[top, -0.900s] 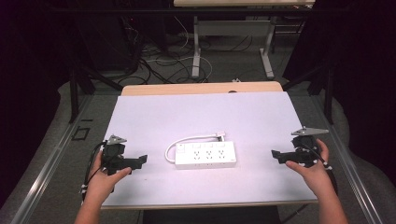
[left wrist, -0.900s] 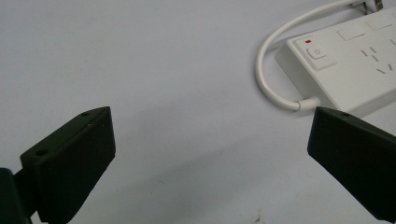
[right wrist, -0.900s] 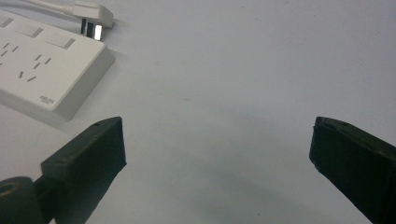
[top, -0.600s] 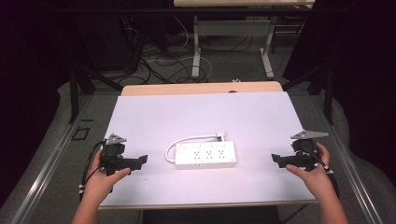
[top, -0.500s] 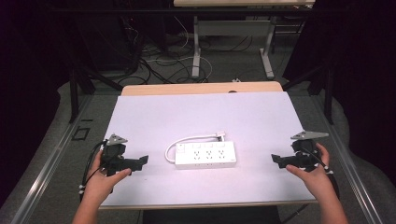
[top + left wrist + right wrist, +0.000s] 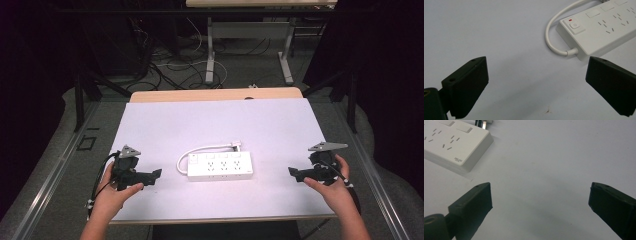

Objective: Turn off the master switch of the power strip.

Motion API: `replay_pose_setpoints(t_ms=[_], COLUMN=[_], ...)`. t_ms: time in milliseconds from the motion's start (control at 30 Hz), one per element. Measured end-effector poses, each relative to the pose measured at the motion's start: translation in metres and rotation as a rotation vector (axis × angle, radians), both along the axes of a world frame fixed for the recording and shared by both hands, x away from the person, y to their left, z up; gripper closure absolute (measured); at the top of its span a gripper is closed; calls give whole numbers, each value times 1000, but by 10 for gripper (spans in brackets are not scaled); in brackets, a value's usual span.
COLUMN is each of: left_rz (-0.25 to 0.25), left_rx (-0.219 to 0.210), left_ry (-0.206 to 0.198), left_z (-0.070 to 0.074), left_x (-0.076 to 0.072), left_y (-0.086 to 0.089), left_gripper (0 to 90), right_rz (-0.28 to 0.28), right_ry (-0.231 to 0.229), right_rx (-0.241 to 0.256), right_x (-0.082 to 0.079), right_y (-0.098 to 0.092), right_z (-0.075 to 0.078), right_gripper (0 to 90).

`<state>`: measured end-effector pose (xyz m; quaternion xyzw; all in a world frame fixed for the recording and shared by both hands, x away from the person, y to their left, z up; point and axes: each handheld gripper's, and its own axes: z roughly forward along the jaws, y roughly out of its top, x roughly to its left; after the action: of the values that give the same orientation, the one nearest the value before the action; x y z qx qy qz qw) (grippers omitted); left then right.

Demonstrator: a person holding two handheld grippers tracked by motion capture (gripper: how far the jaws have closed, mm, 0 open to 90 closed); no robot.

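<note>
A white power strip (image 6: 220,167) lies flat in the middle of the white table (image 6: 210,120). Its cord (image 6: 197,151) loops from the left end back to a plug (image 6: 235,145) behind it. My left gripper (image 6: 155,174) rests left of the strip, open, pointing at it. In the left gripper view the gripper (image 6: 537,87) has its jaws wide apart, with the strip's switch (image 6: 575,24) and cord (image 6: 552,40) ahead. My right gripper (image 6: 293,172) sits right of the strip, open. In the right gripper view the gripper (image 6: 540,207) holds nothing, and the strip's end (image 6: 454,143) lies ahead to the left.
A hand holds each gripper near the table's front edge (image 6: 220,218). A wooden strip (image 6: 215,94) borders the far side. Beyond it are desk legs (image 6: 210,55) and loose cables (image 6: 170,62) on the floor. Dark curtains stand on both sides.
My right gripper has drifted slightly toward the table's near edge. The left gripper and the power strip have stayed put.
</note>
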<state>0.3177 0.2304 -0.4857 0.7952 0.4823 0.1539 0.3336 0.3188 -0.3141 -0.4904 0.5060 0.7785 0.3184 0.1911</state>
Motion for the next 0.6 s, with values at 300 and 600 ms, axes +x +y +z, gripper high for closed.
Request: replay_pose_setpoints(t_ms=[300,600], left_rz=[-20,-24], left_rx=[16,24], left_ry=[9,-6], left_z=[2,11], left_x=[1,4], left_y=[-5,-10], left_gripper=[87,162], right_rz=[17,24], right_ry=[13,17], right_rx=[-5,-6], right_x=[2,2], right_y=[5,7], right_z=[-6,-8], right_gripper=[46,46])
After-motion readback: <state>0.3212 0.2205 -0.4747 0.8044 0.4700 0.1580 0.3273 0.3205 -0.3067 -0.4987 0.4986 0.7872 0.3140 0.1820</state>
